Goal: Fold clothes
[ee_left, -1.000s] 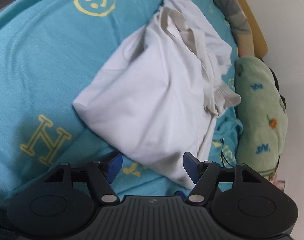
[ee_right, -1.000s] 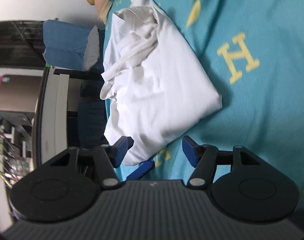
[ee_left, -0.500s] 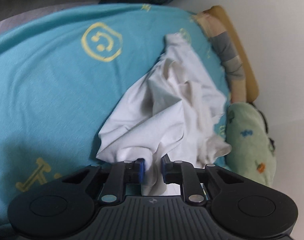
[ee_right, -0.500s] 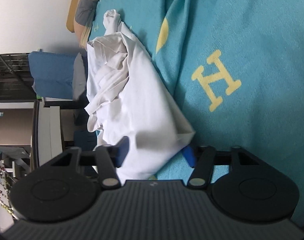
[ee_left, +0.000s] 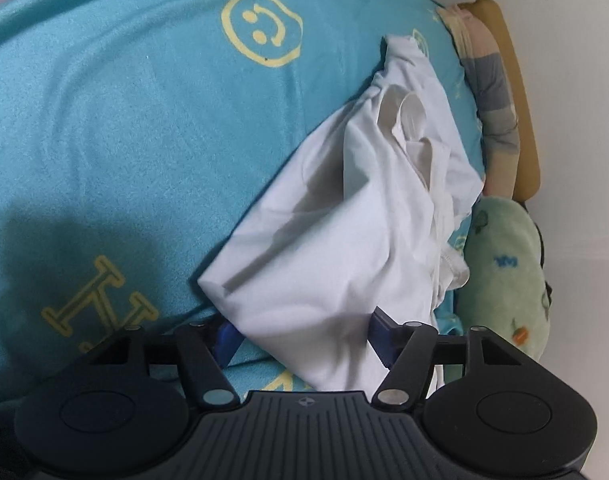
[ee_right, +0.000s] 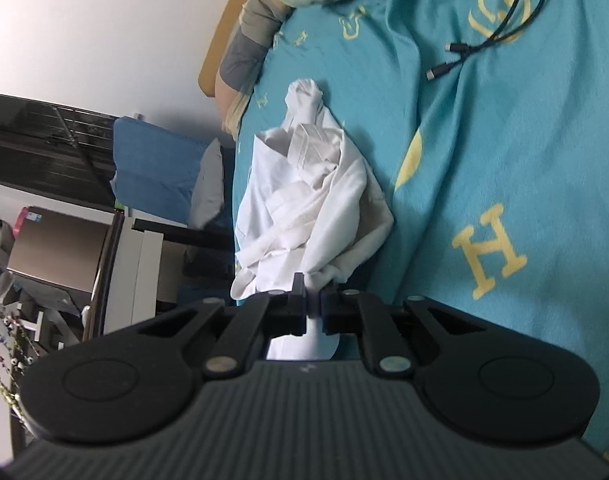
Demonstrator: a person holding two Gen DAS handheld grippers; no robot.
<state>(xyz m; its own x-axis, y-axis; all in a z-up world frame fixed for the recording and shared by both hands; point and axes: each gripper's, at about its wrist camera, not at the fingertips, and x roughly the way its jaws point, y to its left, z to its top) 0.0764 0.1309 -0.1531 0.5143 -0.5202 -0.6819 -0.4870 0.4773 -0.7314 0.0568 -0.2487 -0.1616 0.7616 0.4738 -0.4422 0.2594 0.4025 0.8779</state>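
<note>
Right hand-held gripper clamped on white garment; left hand-held gripper wide apart, low over it.

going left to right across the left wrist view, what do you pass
yellow H print → smiley print → white shirt → green pillow, all on the blue sheet

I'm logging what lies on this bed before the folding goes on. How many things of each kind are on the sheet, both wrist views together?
White garment: 1
Green plush pillow: 1
Striped pillow by the headboard: 1
Black cable, two plugs; one or two leads, cannot tell: 1
Total: 4
</note>
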